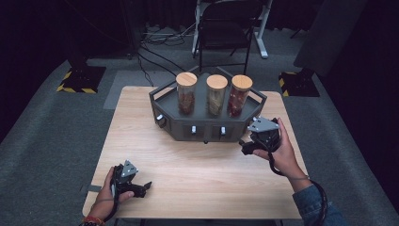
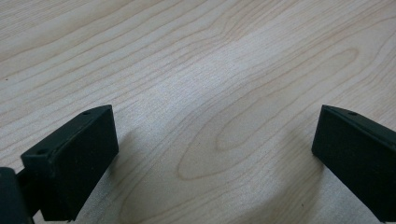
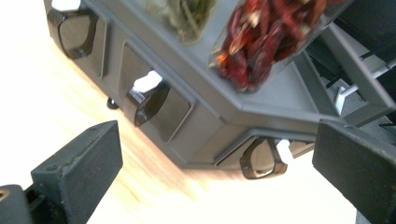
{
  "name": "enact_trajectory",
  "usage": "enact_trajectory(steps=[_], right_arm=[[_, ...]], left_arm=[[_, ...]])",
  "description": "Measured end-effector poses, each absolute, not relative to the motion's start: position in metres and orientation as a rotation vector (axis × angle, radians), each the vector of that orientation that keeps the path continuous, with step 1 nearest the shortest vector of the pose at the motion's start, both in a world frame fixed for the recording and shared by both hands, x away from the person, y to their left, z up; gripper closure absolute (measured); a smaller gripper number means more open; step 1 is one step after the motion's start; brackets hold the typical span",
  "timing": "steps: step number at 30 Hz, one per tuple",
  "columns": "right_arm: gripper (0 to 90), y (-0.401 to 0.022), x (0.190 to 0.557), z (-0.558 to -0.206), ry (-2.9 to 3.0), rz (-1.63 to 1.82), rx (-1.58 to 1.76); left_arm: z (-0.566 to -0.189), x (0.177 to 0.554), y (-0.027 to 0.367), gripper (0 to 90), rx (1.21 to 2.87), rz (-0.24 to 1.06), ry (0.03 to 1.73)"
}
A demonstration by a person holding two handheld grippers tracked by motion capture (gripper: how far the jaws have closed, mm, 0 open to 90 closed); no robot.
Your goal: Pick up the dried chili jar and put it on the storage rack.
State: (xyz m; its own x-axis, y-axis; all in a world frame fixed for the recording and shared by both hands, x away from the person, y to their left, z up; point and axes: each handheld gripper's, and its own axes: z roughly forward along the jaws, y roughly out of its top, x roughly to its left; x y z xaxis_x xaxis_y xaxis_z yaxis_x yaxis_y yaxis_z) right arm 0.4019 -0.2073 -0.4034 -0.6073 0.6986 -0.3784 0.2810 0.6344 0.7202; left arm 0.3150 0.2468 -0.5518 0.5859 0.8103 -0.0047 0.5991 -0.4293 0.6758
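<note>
Dark floor and black curtains surround a light wooden surface (image 1: 197, 165), and a dark grey hexagonal rack (image 1: 207, 123) stands near its far edge, about in the middle. On its top tray stand three glass jars with wooden lids; the right one holds red dried chillies (image 3: 261, 42). Along the front wall of the rack sit small drawers with dark handles and white tabs.

The right gripper (image 1: 249, 146) is just beside the right front corner of the rack, its jaws wide apart and holding nothing. In the right gripper view, one drawer handle (image 3: 147, 100) on the front wall and another handle (image 3: 259, 161) on the angled side wall lie between the jaws but farther off. It seems the step is to reach for one of these handles.

To do it well, I would turn the gripper so the jaws come square to the chosen handle, move in slowly, close fully, then pull straight outward.

The left gripper (image 1: 143, 187) rests near the near left corner of the surface, jaws also wide and empty. It could press on the rack if it slides.
</note>
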Motion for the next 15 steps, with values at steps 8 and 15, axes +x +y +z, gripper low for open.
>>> enact_trajectory(steps=[8,15], right_arm=[[1.6,-0.209,0.391,-0.421,2.234,0.8,0.744],[1.6,-0.213,0.382,-0.435,2.249,0.796,0.748]], left_arm=[[-0.552,0.315,0.247,0.2,2.177,0.429,1.114],[-0.552,0.315,0.247,0.3,2.176,0.428,1.114]])
